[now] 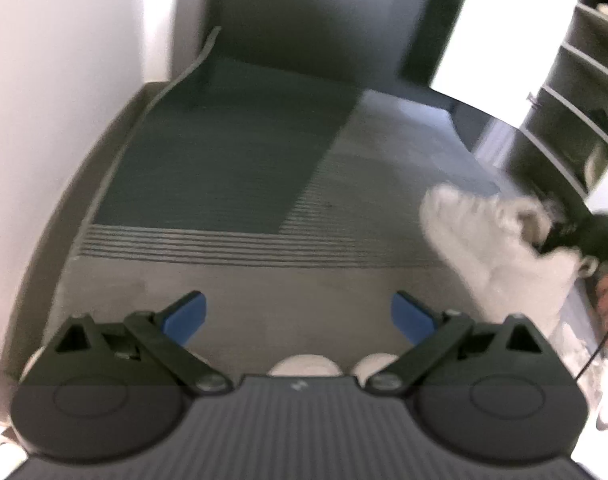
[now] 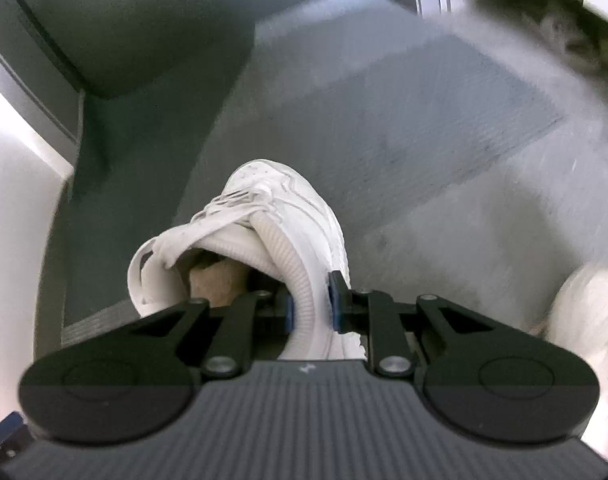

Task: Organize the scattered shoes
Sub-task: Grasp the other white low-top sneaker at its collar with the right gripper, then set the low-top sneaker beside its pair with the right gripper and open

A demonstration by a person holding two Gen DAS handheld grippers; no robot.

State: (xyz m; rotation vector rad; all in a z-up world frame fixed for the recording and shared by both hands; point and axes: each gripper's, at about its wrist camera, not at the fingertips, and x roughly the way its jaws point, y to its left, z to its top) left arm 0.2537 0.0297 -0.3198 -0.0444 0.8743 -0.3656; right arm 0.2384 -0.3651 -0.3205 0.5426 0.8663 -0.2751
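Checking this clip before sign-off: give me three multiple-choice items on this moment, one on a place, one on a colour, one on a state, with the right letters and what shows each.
1. Where do the shelves stand in the left wrist view?
A. at the right edge
B. at the left edge
C. bottom centre

2. What colour is the sneaker in the right gripper?
A. black
B. white
C. red

3. How does the left gripper stand?
A. shut on a shoe
B. shut on nothing
C. open, nothing between its pads

Answers:
1 A: the shelves run up the right edge.
2 B: the right gripper pinches the white sneaker by its padded collar.
3 C: the left gripper has its blue pads wide apart over the rug.
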